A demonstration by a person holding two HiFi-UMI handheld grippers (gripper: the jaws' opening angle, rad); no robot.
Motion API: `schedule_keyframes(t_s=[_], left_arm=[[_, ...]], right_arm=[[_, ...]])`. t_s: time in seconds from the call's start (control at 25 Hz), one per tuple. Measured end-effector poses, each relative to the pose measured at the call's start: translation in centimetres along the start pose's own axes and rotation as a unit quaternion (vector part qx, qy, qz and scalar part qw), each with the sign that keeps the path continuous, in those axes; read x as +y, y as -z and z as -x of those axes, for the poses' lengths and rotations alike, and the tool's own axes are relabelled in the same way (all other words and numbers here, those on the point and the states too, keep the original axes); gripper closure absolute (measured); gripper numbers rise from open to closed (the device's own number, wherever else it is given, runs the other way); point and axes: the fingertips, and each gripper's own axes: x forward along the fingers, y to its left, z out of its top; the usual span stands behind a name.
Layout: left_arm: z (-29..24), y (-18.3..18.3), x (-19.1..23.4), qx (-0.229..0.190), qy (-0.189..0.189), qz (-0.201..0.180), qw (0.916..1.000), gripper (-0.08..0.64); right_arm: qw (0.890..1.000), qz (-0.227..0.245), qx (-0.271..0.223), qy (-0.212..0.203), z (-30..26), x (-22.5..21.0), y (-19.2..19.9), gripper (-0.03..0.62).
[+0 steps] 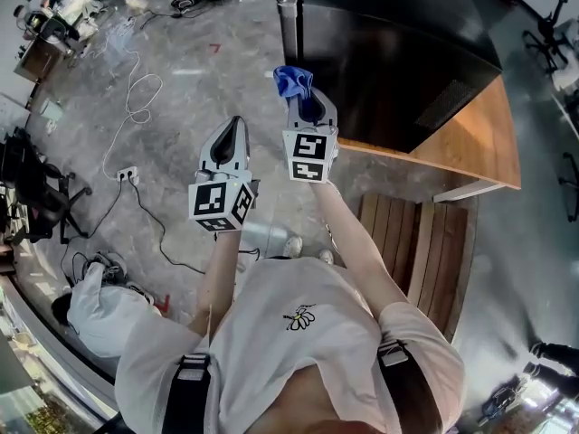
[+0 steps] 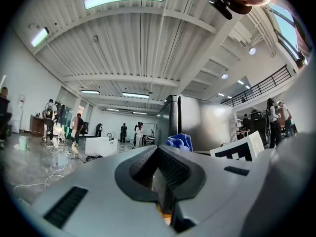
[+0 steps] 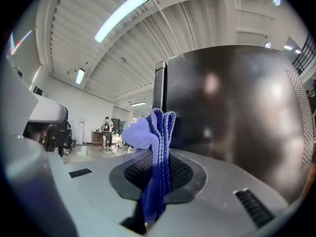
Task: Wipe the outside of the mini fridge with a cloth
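Observation:
A black mini fridge (image 1: 389, 61) stands on a wooden table (image 1: 479, 143); in the right gripper view its dark side (image 3: 232, 112) fills the right half. My right gripper (image 1: 308, 107) is shut on a blue cloth (image 1: 292, 81), held just left of the fridge's near side. The cloth (image 3: 157, 152) sticks up bunched from between the jaws. My left gripper (image 1: 228, 145) hangs lower and to the left, shut with nothing in it. The left gripper view shows the cloth (image 2: 180, 141) and the fridge (image 2: 190, 122) beyond its closed jaws.
White cables (image 1: 136, 98) and a power strip (image 1: 127, 174) lie on the grey floor at left. A slatted wooden bench (image 1: 407, 242) sits below the table. Chairs and desks stand at the far left, and people stand far off in the hall.

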Motion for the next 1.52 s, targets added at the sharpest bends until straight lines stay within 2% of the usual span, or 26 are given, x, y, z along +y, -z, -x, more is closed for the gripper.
schedule_keyframes(t_s=[0.36, 1.0, 1.52], left_arm=[[-0.6, -0.1, 0.0, 0.000, 0.009, 0.002, 1.0000, 0.555], [-1.8, 0.7, -3.8, 0.003, 0.036, 0.005, 0.9993, 0.555], [-2.0, 0.8, -6.3, 0.004, 0.051, 0.004, 0.9987, 0.555]], right_arm=[[1.000, 0.014, 0.000, 0.015, 1.0, -1.5, 0.5, 0.531], [0.993, 0.036, -0.001, 0.108, 7.4, -13.8, 1.4, 0.531], [0.977, 0.039, 0.000, 0.211, 12.9, -24.5, 1.6, 0.531]])
